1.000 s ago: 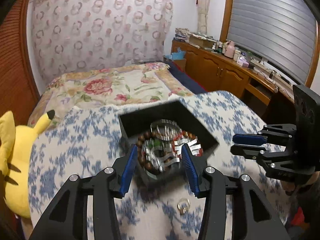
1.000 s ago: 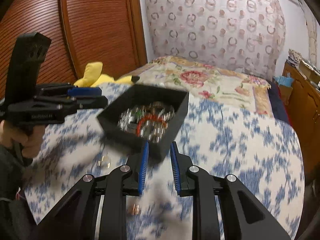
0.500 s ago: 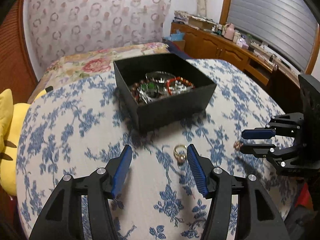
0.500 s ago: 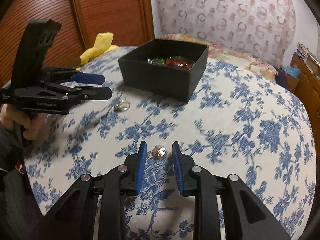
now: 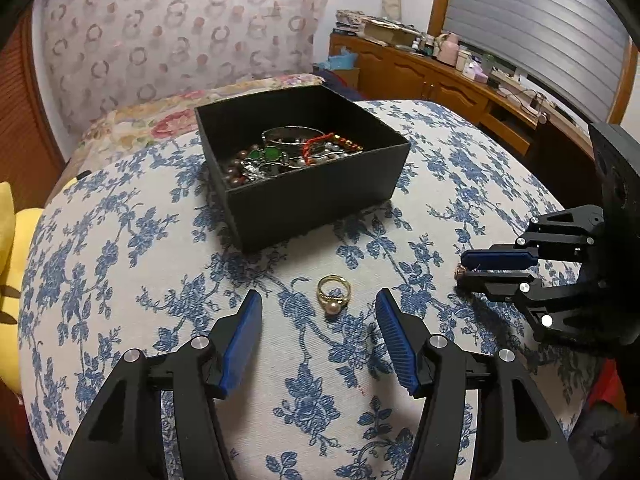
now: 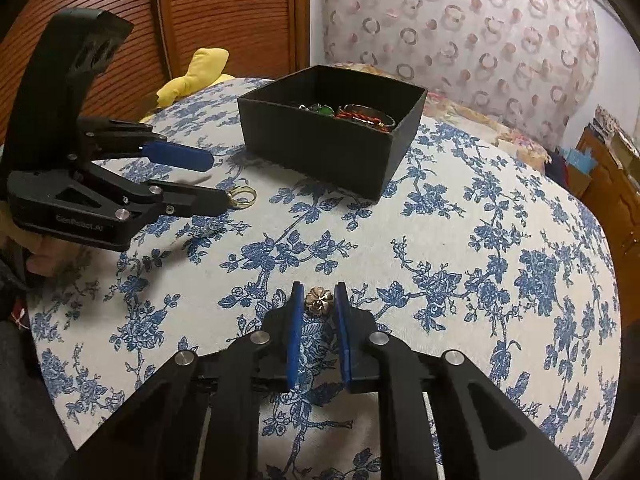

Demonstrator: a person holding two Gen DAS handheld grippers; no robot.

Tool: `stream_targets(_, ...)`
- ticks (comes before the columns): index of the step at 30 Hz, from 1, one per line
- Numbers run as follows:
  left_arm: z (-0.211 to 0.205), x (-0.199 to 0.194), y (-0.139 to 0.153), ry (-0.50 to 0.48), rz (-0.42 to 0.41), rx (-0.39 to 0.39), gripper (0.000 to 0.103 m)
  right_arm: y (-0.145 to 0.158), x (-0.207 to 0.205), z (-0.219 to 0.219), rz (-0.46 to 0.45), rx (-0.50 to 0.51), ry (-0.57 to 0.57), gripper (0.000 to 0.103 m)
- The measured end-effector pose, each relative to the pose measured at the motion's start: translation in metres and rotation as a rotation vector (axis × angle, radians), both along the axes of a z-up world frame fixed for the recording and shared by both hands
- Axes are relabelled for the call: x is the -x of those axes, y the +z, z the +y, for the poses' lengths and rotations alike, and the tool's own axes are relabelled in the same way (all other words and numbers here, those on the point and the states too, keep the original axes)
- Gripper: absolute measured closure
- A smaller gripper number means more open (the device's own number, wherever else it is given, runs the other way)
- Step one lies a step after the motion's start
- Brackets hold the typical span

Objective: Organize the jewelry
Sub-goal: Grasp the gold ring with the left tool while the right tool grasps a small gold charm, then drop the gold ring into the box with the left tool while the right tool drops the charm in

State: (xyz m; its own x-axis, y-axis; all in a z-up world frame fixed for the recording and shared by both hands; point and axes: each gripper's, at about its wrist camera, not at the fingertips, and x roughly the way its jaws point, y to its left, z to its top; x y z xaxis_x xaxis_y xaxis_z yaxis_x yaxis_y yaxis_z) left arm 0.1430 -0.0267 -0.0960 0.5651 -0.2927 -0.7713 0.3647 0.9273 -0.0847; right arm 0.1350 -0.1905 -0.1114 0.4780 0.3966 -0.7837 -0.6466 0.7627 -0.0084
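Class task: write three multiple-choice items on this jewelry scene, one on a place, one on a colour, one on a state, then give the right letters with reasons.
1. Where does the gold ring lie?
A. inside the box
B. on the floral cloth, between the left gripper's fingers
C. on the bed

2. What colour is the jewelry box?
A. black
B. white
C. red

3. How does the right gripper stand?
A. spread wide over the box
B. out of sight
C. jaws narrowed to either side of the small flower-shaped bead

Answers:
1 B, the ring sits on the cloth in front of the box, in the open jaws' gap.
2 A, all its walls are black.
3 C, the blue pads flank the bead closely; firm contact cannot be told.
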Motion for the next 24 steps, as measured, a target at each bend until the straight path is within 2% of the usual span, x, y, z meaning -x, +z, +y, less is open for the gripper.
stream_targets(9, -0.014, -0.002, -0.005, -0.022, 0.000, -0.040, 0.046, 0.006, -0.001, -0.012, -0.001, -0.032, -0.027, 0.086)
stream_targets(10, -0.015, -0.002, -0.005, -0.024, -0.001, -0.043, 0.048, 0.007, 0.000, -0.011, -0.003, -0.034, -0.027, 0.086)
stream_targets(15, -0.020, -0.003, -0.008, -0.020, -0.012, -0.077, 0.071, 0.010, -0.005, -0.013, 0.007, -0.044, -0.033, 0.086)
stream_targets(16, -0.020, -0.004, -0.008, -0.016, -0.013, -0.087, 0.081, 0.010, -0.005, -0.012, 0.010, -0.045, -0.034, 0.086)
stream_targets(17, -0.021, -0.005, -0.007, -0.021, -0.007, -0.081, 0.085, 0.012, -0.007, -0.012, 0.013, -0.048, -0.033, 0.086)
stream_targets(19, -0.020, -0.007, -0.005, -0.034, 0.018, -0.051, 0.085, 0.014, -0.009, -0.011, 0.012, -0.049, -0.029, 0.086)
stream_targets(24, -0.018, -0.005, 0.011, -0.026, -0.021, -0.046, 0.085, 0.026, -0.015, -0.008, -0.008, -0.073, -0.022, 0.086)
